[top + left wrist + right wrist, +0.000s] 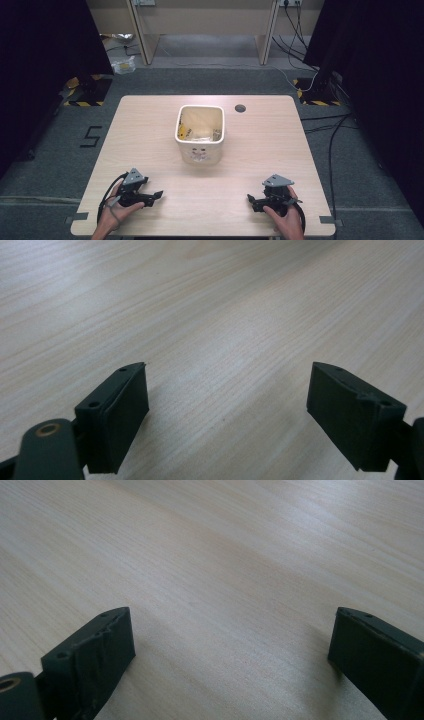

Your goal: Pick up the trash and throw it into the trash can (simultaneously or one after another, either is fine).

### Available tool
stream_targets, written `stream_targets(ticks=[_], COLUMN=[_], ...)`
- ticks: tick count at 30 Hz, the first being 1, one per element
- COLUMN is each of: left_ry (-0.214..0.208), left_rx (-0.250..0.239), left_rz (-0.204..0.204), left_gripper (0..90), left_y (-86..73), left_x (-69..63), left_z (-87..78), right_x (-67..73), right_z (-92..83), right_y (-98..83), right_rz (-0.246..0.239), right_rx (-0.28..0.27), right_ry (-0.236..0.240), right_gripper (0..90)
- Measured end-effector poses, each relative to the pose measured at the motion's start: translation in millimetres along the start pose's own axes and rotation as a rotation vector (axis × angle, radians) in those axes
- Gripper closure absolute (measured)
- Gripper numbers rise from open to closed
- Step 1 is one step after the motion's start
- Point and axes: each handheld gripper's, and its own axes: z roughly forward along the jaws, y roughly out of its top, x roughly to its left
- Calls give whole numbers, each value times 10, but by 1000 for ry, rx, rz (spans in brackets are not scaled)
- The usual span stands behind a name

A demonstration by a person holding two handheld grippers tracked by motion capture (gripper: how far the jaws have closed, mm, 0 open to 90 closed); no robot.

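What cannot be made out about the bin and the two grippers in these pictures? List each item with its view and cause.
- White bin, high view: contents too small and blurred to identify.
- Print on the bin's front, high view: too small to read.
- Left gripper and right gripper, high view: jaws too small; gripper views show them open.

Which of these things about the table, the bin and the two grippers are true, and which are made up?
1. A white bin stands on the table. True.
2. The left gripper is holding the bin. False: it rests near the table's front edge, apart from the bin, with nothing between its jaws.
3. The right gripper has its jaws spread wide. True.
4. The bin is empty. False: some yellow and pale bits lie inside it.
5. A small round dark hole sits in the tabletop beside the bin. True.
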Motion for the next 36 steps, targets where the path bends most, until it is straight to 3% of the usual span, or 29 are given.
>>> stream_targets(ticks=[10, 17, 36], left_ry=[1, 48, 56], left_rx=[-1, -12, -16], left_rz=[4, 45, 40], left_gripper=[160, 147, 140], left_y=[-69, -108, -119], left_x=[-77, -159, -204], left_z=[-25, -3, -2], right_x=[0, 1, 11], right_z=[-1, -2, -5], right_y=[0, 0, -4], right_rz=[0, 0, 1], right_rx=[1, 1, 3], right_ry=[1, 1, -2], right_gripper=[47, 47, 47])
